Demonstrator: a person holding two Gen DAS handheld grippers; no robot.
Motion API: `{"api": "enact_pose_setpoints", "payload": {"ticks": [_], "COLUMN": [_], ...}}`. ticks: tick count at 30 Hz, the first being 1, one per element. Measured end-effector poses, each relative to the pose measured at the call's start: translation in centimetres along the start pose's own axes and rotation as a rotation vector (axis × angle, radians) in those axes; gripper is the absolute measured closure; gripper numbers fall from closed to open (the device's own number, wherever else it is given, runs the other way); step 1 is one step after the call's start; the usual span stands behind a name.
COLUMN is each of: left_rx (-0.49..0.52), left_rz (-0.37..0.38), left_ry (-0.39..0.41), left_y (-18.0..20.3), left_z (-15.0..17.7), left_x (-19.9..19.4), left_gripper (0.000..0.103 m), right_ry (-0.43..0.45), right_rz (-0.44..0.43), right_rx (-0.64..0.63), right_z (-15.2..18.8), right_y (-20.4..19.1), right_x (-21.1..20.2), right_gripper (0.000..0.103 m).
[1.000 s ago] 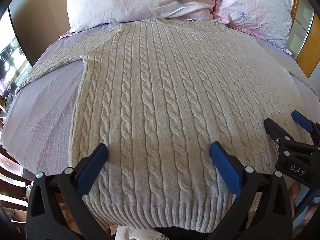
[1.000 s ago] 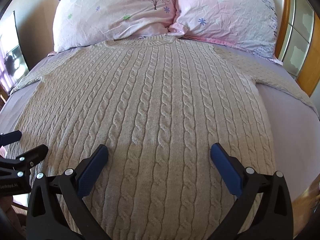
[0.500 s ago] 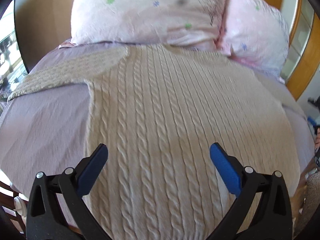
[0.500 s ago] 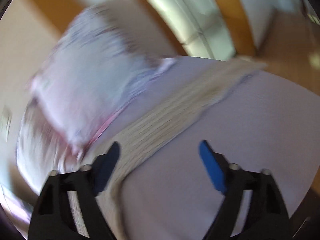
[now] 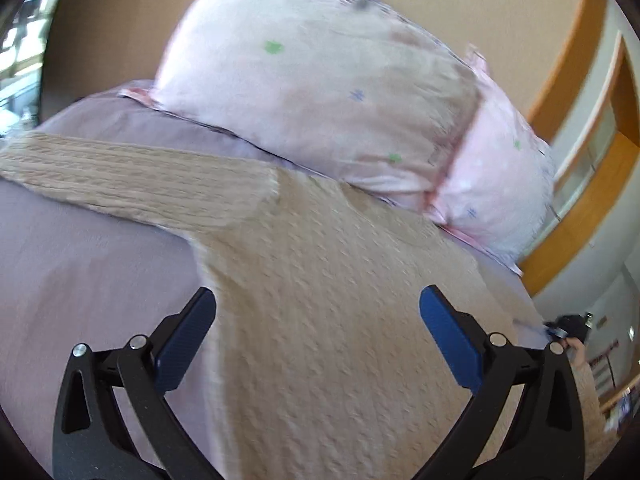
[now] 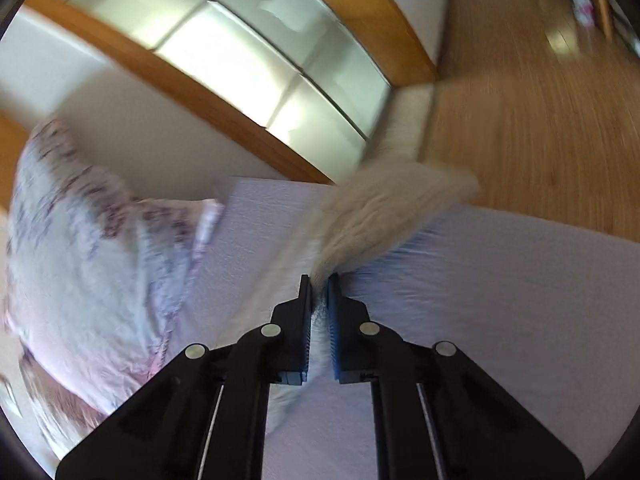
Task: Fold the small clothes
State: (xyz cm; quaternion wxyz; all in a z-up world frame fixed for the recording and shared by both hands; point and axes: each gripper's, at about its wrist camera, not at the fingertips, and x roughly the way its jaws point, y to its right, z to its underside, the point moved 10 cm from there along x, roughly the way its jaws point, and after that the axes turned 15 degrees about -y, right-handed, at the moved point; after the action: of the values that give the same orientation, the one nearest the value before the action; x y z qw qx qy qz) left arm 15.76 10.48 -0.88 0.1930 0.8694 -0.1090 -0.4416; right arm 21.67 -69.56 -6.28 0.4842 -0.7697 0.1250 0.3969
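A beige cable-knit sweater (image 5: 328,312) lies flat on the lilac bed sheet (image 5: 80,280), its left sleeve (image 5: 132,184) stretched out toward the left edge. My left gripper (image 5: 318,320) is open and empty, hovering above the sweater's body near the left armpit. My right gripper (image 6: 319,284) is shut on the sweater's right sleeve (image 6: 384,208), which bunches up beyond the blue pads near the bed's right edge. The right gripper shows small at the far right of the left wrist view (image 5: 560,330).
Two pink floral pillows (image 5: 320,80) lie at the head of the bed, one also in the right wrist view (image 6: 80,260). A wooden-framed glass panel (image 6: 260,72) stands beside the bed. Wooden floor (image 6: 540,120) lies beyond the bed's right edge.
My right gripper swung to the right sleeve and closed on it. My left gripper moved forward and left over the sweater toward the left sleeve, staying open.
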Motion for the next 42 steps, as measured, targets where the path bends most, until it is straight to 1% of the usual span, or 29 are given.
{"api": "enact_pose_setpoints", "payload": {"ticks": [2, 4, 5, 6, 8, 9, 10, 12, 14, 15, 16, 18, 19, 20, 21, 22, 24, 26, 27, 31, 32, 33, 34, 35, 36, 37, 39, 40, 42], "left_rx": [-0.043, -0.084, -0.115, -0.148, -0.196, -0.22, -0.241, -0.273, -0.31, -0.334, -0.37, -0.421, -0.461, -0.485, -0.519, -0.56, -0.665, -0.739, -0.764, -0.841, -0.862, -0.897, -0.928, -0.969, -0.989, -0.986, -0.918, -0.87, -0.709], "left_rz": [-0.044, -0.051, -0.059, -0.071, -0.08, -0.085, -0.089, -0.115, -0.142, -0.15, -0.149, -0.146, -0.143, -0.137, -0.126, -0.115, -0.061, -0.009, -0.005, 0.008, 0.006, 0.014, 0.021, 0.033, 0.043, 0.047, -0.026, -0.041, -0.037], "left_ry": [0.019, 0.049, 0.069, 0.085, 0.123, 0.138, 0.152, 0.164, 0.167, 0.17, 0.171, 0.162, 0.159, 0.158, 0.154, 0.147, 0.145, 0.176, 0.188, 0.213, 0.218, 0.229, 0.236, 0.24, 0.239, 0.242, 0.23, 0.244, 0.265], "left_y": [-2.4, -4.4, -5.7, -7.1, -9.1, -10.0, -11.0, -13.0, -15.2, -16.3, -17.8, -20.1, -21.9, -23.0, -24.5, -25.8, -28.6, -30.8, -31.5, -34.1, -34.6, -35.4, -36.1, -36.9, -37.4, -37.4, -36.3, -35.2, -30.6], "left_z": [-0.9, -1.7, -2.2, -2.7, -3.2, -3.4, -3.6, -4.0, -4.4, -4.5, -4.6, -4.7, -4.8, -5.0, -5.1, -5.2, -5.2, -5.6, -5.8, -7.0, -7.1, -7.1, -7.0, -6.6, -6.4, -6.7, -7.6, -8.3, -11.1], "left_x": [-0.9, -2.0, -2.7, -3.3, -4.6, -5.1, -5.6, -6.4, -6.8, -7.1, -7.4, -7.5, -7.7, -7.7, -7.7, -7.6, -7.5, -7.6, -7.7, -8.1, -8.0, -8.0, -8.0, -7.8, -7.6, -7.5, -7.9, -8.3, -8.9], "left_gripper": [0.002, 0.002, 0.002, 0.002, 0.003, 0.005, 0.007, 0.008, 0.008, 0.008, 0.008, 0.008, 0.009, 0.016, 0.025, 0.028, 0.032, 0.037, 0.04, 0.045, 0.051, 0.063, 0.071, 0.087, 0.095, 0.095, 0.096, 0.096, 0.097], "right_ry": [0.048, 0.034, 0.016, -0.019, -0.092, -0.141, -0.22, -0.42, -0.589, -0.653, -0.672, -0.635, -0.58, -0.543, -0.504, -0.489, -0.459, -0.427, -0.422, -0.399, -0.399, -0.4, -0.406, -0.411, -0.416, -0.418, -0.403, -0.389, -0.362], "right_rz": [-0.055, -0.173, -0.23, -0.301, -0.387, -0.432, -0.487, -0.532, -0.493, -0.467, -0.472, -0.5, -0.502, -0.502, -0.501, -0.492, -0.473, -0.45, -0.442, -0.43, -0.433, -0.438, -0.445, -0.45, -0.456, -0.46, -0.453, -0.449, -0.448], "right_rx": [-0.161, -0.313, -0.386, -0.486, -0.618, -0.681, -0.754, -0.893, -1.014, -1.058, -1.076, -1.091, -1.077, -1.061, -1.043, -1.032, -1.003, -0.972, -0.964, -0.931, -0.927, -0.923, -0.922, -0.923, -0.924, -0.927, -0.934, -0.936, -0.929], "right_z": [2.0, 5.9, 8.3, 11.9, 18.1, 21.8, 26.8, 36.9, 44.5, 47.5, 48.8, 49.0, 47.9, 46.6, 45.2, 43.9, 42.0, 40.3, 39.8, 38.4, 38.3, 38.3, 38.5, 38.6, 38.8, 38.8, 38.3, 37.9, 36.9], "right_y": [-5.7, -12.6, -15.9, -20.1, -25.6, -28.1, -30.9, -34.2, -34.7, -34.5, -34.4, -34.3, -34.0, -33.8, -33.3, -33.5, -32.6, -31.5, -31.6, -30.4, -30.1, -29.9, -29.7, -29.6, -29.3, -29.1, -28.7, -28.6, -28.2], "right_x": [-2.3, -4.2, -4.9, -5.5, -5.6, -5.4, -4.6, -1.9, 0.5, 1.3, 1.4, 0.8, 0.1, -0.2, -0.8, -0.6, -0.9, -1.5, 0.1, 0.0, -0.1, -0.1, -0.2, -0.4, -0.4, -0.5, -0.6, -0.8, -1.0], "right_gripper": [0.095, 0.095, 0.095, 0.095, 0.095, 0.095, 0.095, 0.094, 0.085, 0.083, 0.082, 0.065, 0.044, 0.031, 0.03, 0.03, 0.03, 0.03, 0.03, 0.029, 0.028, 0.028, 0.028, 0.028, 0.028, 0.027, 0.026, 0.026, 0.025]}}
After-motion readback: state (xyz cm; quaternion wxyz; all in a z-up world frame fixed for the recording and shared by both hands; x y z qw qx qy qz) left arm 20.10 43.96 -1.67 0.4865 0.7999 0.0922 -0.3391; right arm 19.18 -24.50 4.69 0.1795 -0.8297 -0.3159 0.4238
